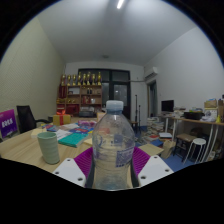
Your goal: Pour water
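Between the two fingers (pixel 112 163), upright and filling the near view, stands a clear plastic water bottle (pixel 112 150) with a white cap on top. The magenta pads (pixel 84 160) sit against its lower body at either side with no gap to be seen, so the fingers look clenched on the bottle, gripping it around the belly below the shoulder.

The bottle looks filled well up, so I judge it fairly heavy for its size, with weight that will shift as it tips. The thin ribbed wall is likely soft and will give under pressure; too hard a squeeze could push water out once open, and too light a hold could let the smooth plastic slip. The ribbed middle, where the pads already sit, seems the soundest place to hold. The cap appears to be on, which would have to come off before any pouring.

Beyond the fingers, on the wooden worktop (pixel 20 150), a pale green cup (pixel 48 147) stands well apart from the bottle on one side, the likely receiver. Books and coloured papers (pixel 72 132) lie farther back.
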`<move>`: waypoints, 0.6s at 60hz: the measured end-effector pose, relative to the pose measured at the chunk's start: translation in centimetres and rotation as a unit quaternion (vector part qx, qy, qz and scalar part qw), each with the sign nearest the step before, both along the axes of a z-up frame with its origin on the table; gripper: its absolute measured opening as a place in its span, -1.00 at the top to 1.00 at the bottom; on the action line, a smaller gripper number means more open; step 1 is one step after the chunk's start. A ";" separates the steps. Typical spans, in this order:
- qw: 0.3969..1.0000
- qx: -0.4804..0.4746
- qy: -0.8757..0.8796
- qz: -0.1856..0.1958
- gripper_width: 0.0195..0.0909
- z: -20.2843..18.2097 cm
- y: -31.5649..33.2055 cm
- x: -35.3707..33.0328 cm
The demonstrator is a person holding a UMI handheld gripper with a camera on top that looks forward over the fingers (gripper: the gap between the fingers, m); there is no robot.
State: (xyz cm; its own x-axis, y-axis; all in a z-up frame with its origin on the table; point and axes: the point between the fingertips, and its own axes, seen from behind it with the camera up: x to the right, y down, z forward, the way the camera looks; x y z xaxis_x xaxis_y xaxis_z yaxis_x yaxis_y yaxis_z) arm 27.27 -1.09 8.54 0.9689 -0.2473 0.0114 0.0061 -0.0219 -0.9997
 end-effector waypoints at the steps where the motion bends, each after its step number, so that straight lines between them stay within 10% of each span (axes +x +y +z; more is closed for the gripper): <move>1: 1.000 0.001 -0.001 0.002 0.05 0.0 0.0 0.0; 21: 0.970 -0.033 -0.242 0.002 0.25 7.6 0.8 -2.5; 36: 0.744 -0.059 -0.665 0.002 0.25 16.2 5.6 -10.4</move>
